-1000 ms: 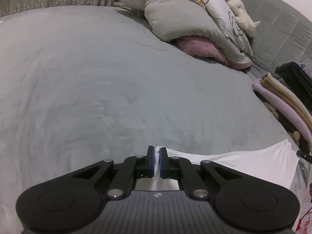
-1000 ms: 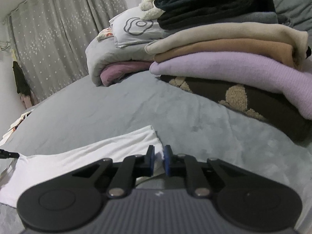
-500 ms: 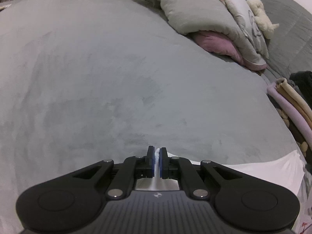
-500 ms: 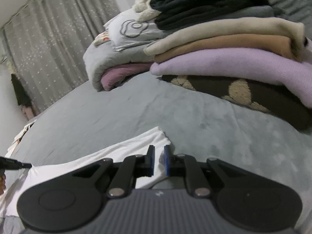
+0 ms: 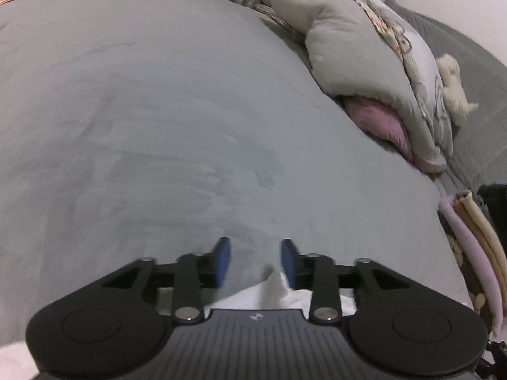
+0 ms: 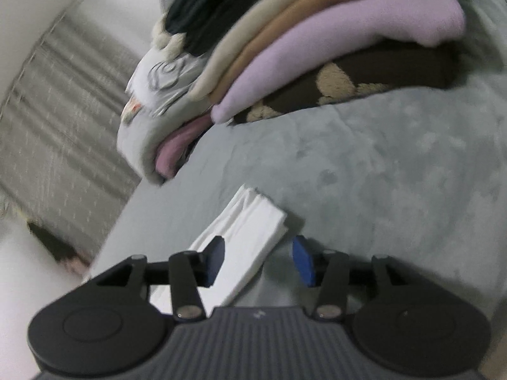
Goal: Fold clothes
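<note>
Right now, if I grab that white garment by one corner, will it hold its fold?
Probably not: the white garment looks thin, limp and creased, so its layers would likely droop open. It seems light. The plush bedspread may drag on it if pushed.

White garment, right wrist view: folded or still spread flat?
Folded. The white garment lies on the bed as a narrow strip with stacked layers at its end; the open right claw isn't gripping it.
</note>
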### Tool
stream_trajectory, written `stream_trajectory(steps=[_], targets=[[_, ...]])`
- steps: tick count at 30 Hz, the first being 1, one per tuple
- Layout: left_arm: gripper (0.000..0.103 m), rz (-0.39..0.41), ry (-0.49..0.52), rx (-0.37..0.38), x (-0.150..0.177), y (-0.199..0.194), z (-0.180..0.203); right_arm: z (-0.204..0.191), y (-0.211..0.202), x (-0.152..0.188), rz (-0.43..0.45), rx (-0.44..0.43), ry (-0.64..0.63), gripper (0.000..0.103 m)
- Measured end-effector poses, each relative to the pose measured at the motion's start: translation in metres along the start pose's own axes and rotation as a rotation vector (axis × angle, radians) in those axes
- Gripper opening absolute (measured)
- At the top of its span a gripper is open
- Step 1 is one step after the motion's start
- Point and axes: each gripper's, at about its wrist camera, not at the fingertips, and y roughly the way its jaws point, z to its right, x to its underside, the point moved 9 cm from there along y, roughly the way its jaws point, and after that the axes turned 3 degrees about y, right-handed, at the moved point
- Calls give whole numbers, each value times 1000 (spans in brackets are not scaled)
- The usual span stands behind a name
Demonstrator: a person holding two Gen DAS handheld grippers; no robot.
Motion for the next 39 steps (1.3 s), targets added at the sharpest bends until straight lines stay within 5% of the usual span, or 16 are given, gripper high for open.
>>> stream_trajectory(steps=[4, 8, 12, 18, 23, 30, 39], targets=[[48, 21, -35, 0, 16, -24, -1, -2, 8, 1, 33, 62, -26, 4], [50, 22, -62, -4, 40, -45, 2, -18, 4, -2, 86, 80, -118, 4], [51, 4, -77, 33, 61, -54, 16, -65, -7, 4, 149, 85, -382, 4], [54, -13, -46, 91, 77, -62, 42, -145, -22, 40, 175, -24, -682, 4], [55, -36, -63, 116, 87, -65, 44, -190, -13, 99, 75, -116, -885, 4], [56, -56, -74, 154, 102, -74, 43, -199, 16, 208, -220, -175, -1179, 4], [56, -90, -37, 194, 111, -67, 70, -185, 16, 204, -298, -187, -1049, 9]])
